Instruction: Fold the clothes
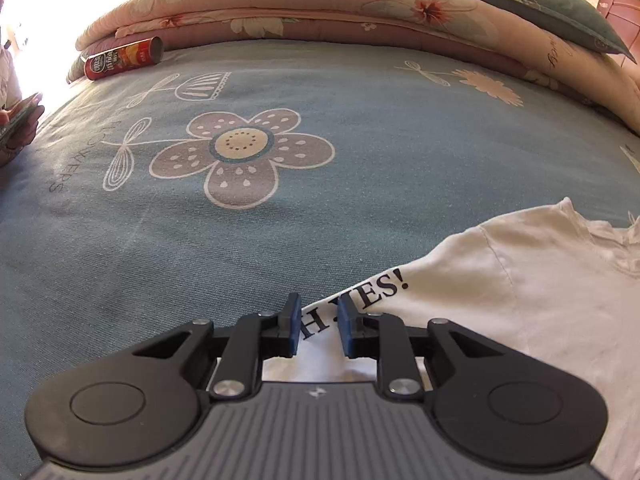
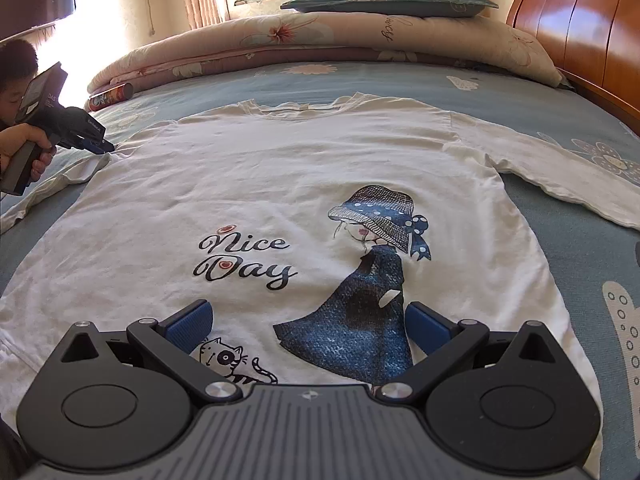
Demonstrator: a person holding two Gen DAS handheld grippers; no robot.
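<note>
Left hand-held gripper (image 1: 319, 330): jaws slightly parted, nothing pinched, over the shirt's lettered sleeve (image 1: 460, 280)
Right hand-held gripper (image 2: 308, 326): released wide, above the shirt's hem
Shirt (image 2: 280, 184): spread flat, print up, on the bed (image 1: 200, 240)
Advice: pinch the sleeve edge firmly, then fold it across the shirt's chest

Black linkage arms on the left gripper (image 1: 319, 322), round black discs on either side, silver screw heads at the pivots. Slim blue pads (image 1: 295, 322) on the fingertips, narrowly parted. Grey ribbed housing behind, small white emblem at its centre. Same build on the right gripper (image 2: 308, 326): black arms, silver screws, grey ribbed body, broader textured blue pads (image 2: 190, 326) showing. Seen from the right wrist, black pistol-style handle, boxy black top with pale lettering, blue tip.
</note>
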